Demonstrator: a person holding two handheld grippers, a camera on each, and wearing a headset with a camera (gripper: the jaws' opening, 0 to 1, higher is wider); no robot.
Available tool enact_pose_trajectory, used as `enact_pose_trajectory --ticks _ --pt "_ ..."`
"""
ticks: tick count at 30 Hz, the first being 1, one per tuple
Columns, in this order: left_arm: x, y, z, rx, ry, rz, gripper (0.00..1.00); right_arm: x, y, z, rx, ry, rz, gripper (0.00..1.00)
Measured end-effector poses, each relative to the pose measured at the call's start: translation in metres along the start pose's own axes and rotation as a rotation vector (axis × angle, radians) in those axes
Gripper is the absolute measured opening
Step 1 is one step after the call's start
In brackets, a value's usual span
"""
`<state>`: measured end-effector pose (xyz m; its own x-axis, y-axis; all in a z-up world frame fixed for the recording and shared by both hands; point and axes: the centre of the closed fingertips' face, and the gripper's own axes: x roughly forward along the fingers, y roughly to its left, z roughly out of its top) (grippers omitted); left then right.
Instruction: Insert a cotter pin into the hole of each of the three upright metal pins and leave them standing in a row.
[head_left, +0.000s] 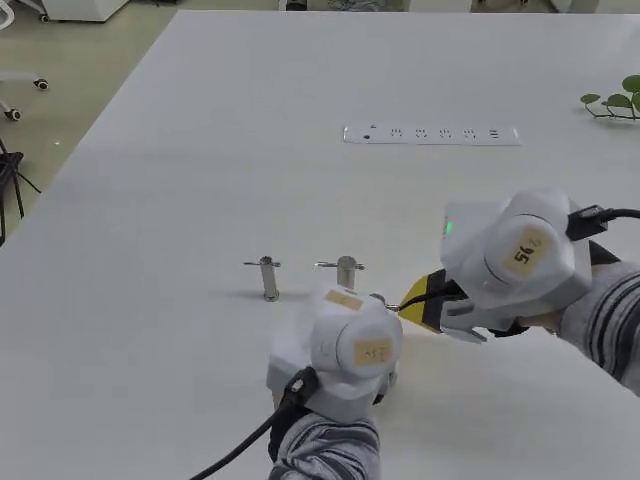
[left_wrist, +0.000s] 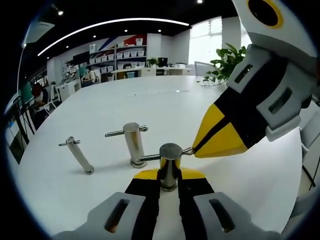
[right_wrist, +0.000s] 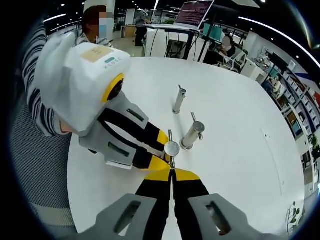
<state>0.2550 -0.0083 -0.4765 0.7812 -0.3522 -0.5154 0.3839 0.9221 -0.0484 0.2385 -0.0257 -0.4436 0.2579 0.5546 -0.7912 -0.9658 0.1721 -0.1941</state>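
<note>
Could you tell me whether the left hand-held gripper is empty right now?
No, the left hand-held gripper is shut on the nearest upright metal pin.

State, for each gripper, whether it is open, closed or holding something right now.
Left gripper: closed on the nearest metal pin, holding it upright.
Right gripper: closed on the cotter pin in that pin's hole.
</note>
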Motion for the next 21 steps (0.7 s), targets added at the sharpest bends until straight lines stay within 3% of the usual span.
enact_pose_trajectory --ticks 21 --pt "0.0007 0.0 -0.0006 -0.011 0.007 0.009 0.1 0.0044 -0.0008 0.0062 0.015 -0.009 0.004 0.02"
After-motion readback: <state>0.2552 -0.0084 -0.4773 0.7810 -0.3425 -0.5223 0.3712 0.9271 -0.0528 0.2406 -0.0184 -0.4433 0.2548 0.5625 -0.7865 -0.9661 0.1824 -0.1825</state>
